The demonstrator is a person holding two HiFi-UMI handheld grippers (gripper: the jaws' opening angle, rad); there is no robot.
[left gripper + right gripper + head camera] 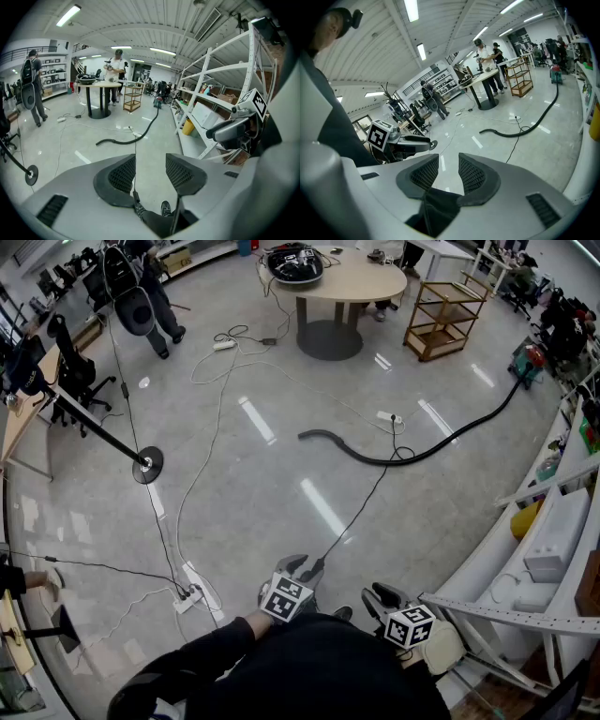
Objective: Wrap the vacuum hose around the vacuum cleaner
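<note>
While both grippers sit close to the person's body, the hose [417,458] lies well ahead on the glossy floor [272,512]. It is a long, slim black tube, unwrapped, sagging in a loose curve from the vacuum [530,360] by the shelves [562,521] to a hooked free end. The left gripper [302,568] has its jaws moderately apart and empty. The right gripper [382,596] has a narrower gap, also empty.

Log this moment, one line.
left gripper: open, empty | right gripper: open, empty | vacuum hose: on floor, unwrapped | vacuum cleaner: at hose's far end
</note>
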